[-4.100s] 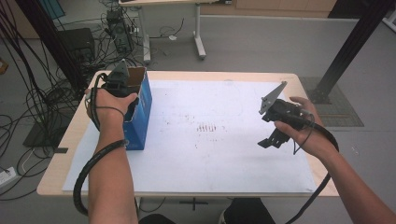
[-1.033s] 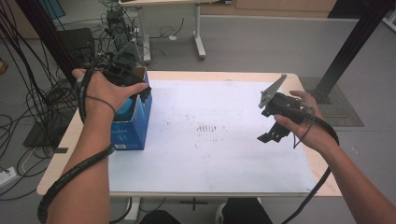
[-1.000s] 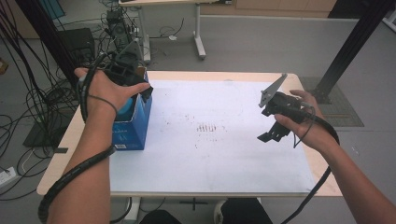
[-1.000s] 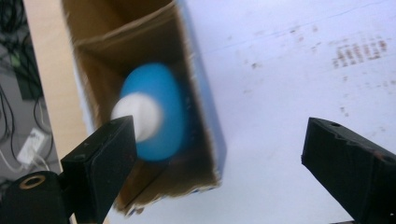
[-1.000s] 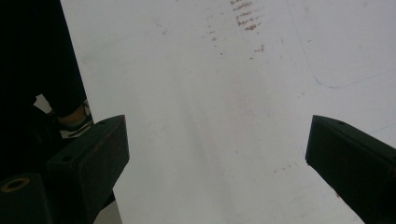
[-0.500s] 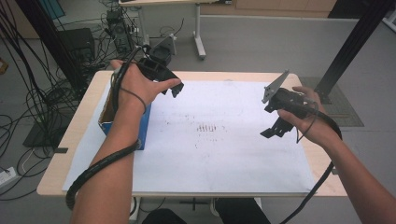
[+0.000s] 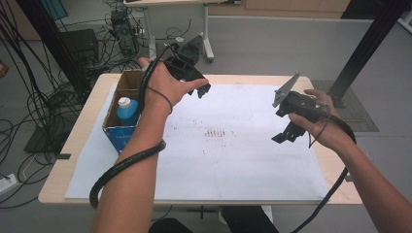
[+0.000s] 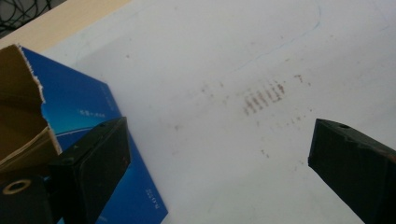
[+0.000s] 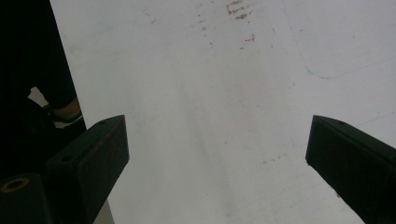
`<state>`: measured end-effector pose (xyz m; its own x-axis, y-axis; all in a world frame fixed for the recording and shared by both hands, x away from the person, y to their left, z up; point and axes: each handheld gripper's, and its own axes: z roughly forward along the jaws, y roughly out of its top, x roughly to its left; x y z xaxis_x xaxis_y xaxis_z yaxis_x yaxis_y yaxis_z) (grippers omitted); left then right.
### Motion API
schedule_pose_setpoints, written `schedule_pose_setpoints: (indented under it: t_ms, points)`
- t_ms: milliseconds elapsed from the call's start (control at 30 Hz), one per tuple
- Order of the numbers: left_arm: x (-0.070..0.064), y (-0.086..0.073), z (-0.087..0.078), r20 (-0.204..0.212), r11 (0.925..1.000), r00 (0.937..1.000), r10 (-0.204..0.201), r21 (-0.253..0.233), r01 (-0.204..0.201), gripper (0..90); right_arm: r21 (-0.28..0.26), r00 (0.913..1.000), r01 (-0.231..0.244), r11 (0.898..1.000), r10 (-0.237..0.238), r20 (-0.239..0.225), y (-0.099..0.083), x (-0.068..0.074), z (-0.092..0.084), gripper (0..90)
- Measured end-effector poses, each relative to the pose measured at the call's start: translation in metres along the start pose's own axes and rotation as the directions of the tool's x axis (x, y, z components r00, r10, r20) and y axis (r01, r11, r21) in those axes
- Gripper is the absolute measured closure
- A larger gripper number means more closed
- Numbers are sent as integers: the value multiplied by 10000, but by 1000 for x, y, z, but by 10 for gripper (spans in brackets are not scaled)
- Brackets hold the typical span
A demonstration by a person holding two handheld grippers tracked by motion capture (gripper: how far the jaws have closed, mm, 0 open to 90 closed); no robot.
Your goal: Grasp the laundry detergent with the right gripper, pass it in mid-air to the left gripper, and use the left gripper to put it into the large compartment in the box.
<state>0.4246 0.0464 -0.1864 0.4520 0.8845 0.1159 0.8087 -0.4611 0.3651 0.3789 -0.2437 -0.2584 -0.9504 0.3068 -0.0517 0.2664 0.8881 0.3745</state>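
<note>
Bottle (image 7: 128, 109) upright in box (image 7: 118, 133); left tongs (image 7: 204, 91) agape, empty, beside box.

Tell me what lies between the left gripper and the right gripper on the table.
In the high view, only the white paper sheet with its reddish smudge marks lies between the left gripper and the right gripper; no object stands there.

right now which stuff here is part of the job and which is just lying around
In the job:
- blue bottle, standing in the box
- blue cardboard box
- left gripper, open, empty

Lying about:
- white sheet
- reddish marks
- floor cables
</note>
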Motion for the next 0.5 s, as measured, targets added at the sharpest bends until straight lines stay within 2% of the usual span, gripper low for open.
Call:
schedule_pose_setpoints:
  t_ms: [500]
  points:
    - [0,4,2,27,10000,10000,-27,-58,27,62,25,10000,84,10000,-85,23,4,1,-1,59]
